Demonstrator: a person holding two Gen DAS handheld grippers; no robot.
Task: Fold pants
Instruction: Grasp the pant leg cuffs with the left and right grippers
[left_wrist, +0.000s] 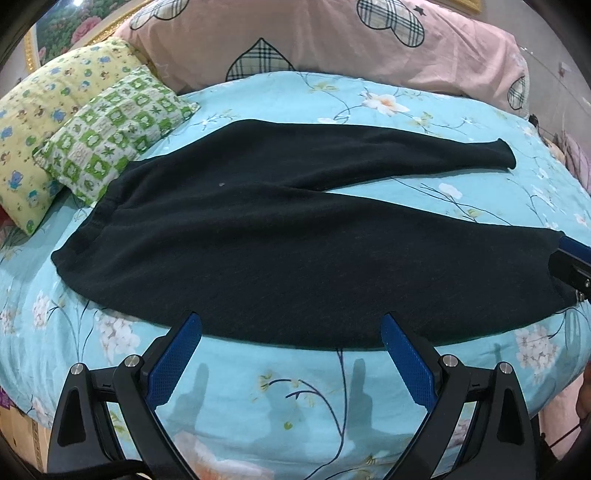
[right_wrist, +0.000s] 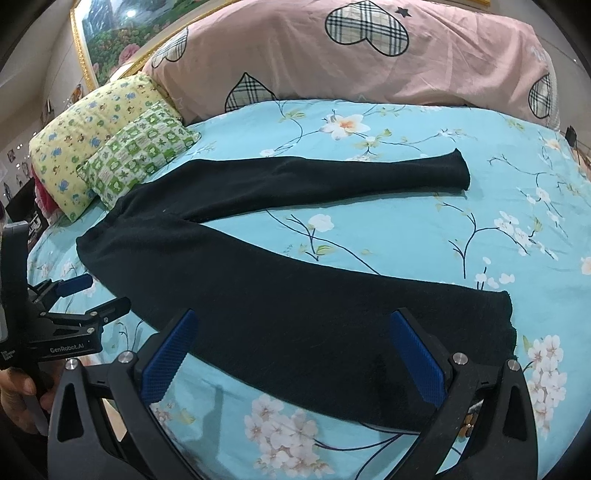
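Black pants lie flat on the blue floral bedsheet, waistband toward the left and both legs spread apart toward the right. My left gripper hovers open just before the near edge of the near leg, close to the waist end. My right gripper is open over the near leg, near its cuff. The left gripper also shows at the left of the right wrist view, open, held by a hand. Nothing is held in either one.
A green checked pillow and a yellow patterned pillow lie at the left beside the waistband. A pink duvet with plaid hearts is piled along the far side. The bed edge runs near me.
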